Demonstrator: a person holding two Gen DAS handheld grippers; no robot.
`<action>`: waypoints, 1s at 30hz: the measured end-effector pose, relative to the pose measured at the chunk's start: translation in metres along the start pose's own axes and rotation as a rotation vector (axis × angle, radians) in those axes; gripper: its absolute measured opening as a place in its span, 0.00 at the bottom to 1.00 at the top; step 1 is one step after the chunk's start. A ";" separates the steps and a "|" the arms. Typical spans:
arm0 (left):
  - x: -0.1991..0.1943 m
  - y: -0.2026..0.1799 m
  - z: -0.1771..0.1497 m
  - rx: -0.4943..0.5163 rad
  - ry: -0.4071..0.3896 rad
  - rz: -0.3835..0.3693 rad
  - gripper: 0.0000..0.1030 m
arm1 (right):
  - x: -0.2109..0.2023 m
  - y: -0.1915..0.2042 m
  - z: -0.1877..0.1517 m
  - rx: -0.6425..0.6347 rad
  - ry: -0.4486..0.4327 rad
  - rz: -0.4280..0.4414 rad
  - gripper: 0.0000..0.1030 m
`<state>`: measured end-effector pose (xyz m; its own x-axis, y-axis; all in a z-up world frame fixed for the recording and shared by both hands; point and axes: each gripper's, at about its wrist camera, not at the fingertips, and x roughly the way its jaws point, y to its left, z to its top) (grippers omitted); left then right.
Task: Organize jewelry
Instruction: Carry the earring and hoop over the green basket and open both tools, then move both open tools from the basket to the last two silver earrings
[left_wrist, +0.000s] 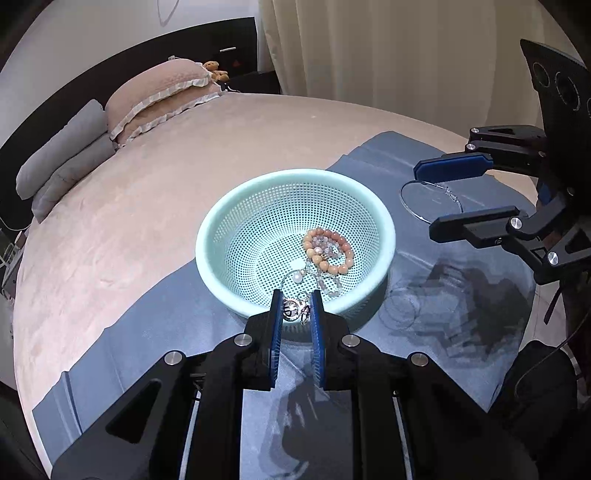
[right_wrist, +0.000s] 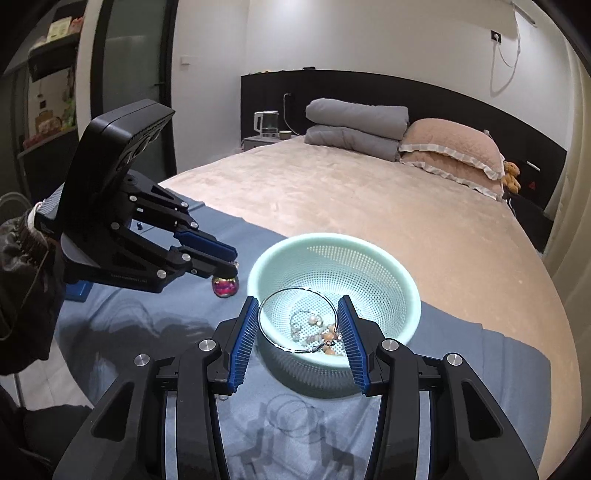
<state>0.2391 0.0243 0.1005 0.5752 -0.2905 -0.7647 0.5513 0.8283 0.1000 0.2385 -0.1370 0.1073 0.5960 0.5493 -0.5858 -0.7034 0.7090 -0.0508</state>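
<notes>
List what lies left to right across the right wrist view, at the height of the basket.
Left gripper holding a small round charm → thin silver hoop between the right gripper's jaws → mint basket → pink bedspread.

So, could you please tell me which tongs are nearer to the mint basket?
Left, narrowly. The left tongs hold a small bead charm right at the mint basket near rim; the right tongs, gripping a wire hoop, hover just beside it.
</notes>
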 end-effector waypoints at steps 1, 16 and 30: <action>0.008 0.003 0.001 -0.003 0.006 -0.002 0.15 | 0.009 -0.004 0.000 0.003 0.006 0.006 0.41; 0.065 0.025 0.003 -0.049 0.055 -0.034 0.29 | 0.054 -0.038 -0.023 0.098 0.014 -0.039 0.60; -0.007 -0.058 -0.057 0.067 0.001 0.004 0.94 | -0.012 0.026 -0.075 0.006 0.032 0.062 0.87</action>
<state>0.1687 0.0053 0.0634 0.5767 -0.2869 -0.7649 0.5883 0.7956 0.1451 0.1840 -0.1584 0.0524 0.5385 0.5775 -0.6136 -0.7360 0.6769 -0.0088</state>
